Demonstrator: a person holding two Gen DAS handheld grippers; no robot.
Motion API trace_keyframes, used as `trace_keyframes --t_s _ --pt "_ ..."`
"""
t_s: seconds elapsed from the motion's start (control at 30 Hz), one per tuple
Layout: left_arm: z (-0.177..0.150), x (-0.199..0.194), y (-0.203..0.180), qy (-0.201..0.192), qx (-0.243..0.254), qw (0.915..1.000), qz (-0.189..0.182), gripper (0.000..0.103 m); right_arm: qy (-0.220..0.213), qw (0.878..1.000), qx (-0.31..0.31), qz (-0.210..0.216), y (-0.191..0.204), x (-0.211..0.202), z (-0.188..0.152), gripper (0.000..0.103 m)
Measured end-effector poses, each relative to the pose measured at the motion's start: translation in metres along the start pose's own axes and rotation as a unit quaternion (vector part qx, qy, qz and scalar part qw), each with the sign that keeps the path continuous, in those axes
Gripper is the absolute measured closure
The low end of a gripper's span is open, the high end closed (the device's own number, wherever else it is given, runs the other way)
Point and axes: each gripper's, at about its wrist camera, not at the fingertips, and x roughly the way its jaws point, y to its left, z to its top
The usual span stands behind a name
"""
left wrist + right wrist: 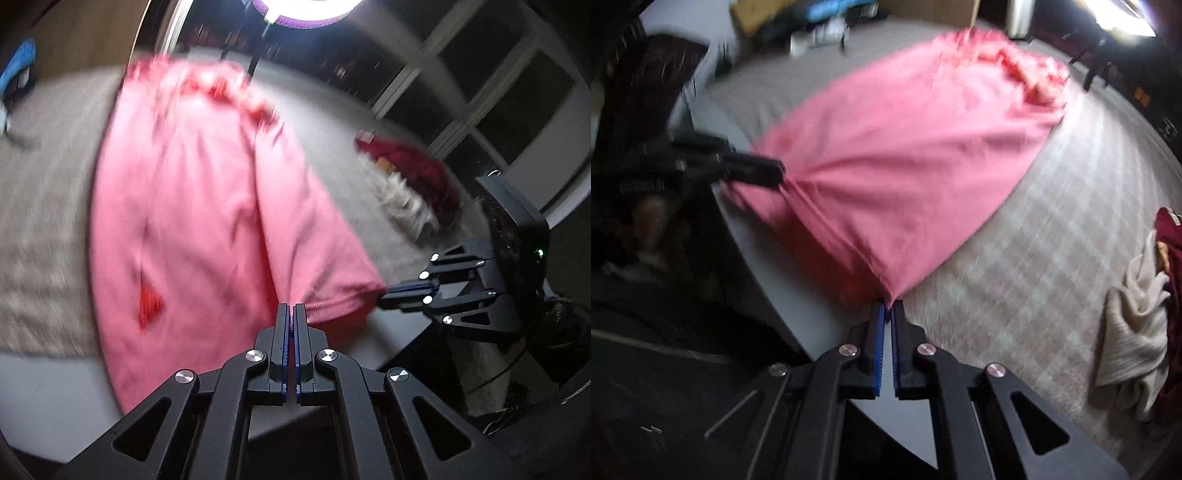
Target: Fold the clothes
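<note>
I have the left gripper and right gripper each pinching a near corner of the soft pink cotton garment, stretching its edge taut over the grey-beige woven-covered bed so it spreads flat for folding.

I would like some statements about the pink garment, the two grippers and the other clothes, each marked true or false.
1. The left hand-held gripper is shut on the pink cloth garment. True.
2. The right hand-held gripper is open and holds nothing. False: it is shut on a corner of the garment.
3. The garment lies on a bare wooden floor. False: its far part rests on the beige patterned bed cover.
4. A cream knitted cloth lies beside a dark red cloth. True.
5. The garment is already folded into a neat square. False: it is spread out between the grippers.
</note>
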Motion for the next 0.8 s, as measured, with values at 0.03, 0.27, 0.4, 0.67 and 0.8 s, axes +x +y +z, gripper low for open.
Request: trace_keyframes --t_s 0.03,0.27,0.4,0.67,0.8 --pt "0.001 0.0 0.004 0.014 -0.006 0.9999 0.007 0.102 0.004 1.0 0.001 0.005 -0.003 -0.004 0.001 0.099" --pt "0.067 -0.056 0.014 -0.004 0.04 0.9984 0.04 0.098 -0.028 0.999 0.023 0.03 -0.043 -0.053 0.025 0.097" --pt "0.111 -0.052 0.009 -0.027 0.065 0.9962 0.051 0.096 -0.121 0.992 0.036 0.011 -0.095 -0.076 0.096 0.076" --pt "0.124 0.02 -0.014 -0.004 0.062 0.9979 0.021 0.096 -0.127 0.992 0.01 0.0 -0.183 0.011 0.272 0.075" --pt "0.142 0.02 0.004 -0.022 0.035 0.9987 0.029 0.096 -0.083 0.996 0.004 0.022 -0.201 0.058 0.292 0.075"
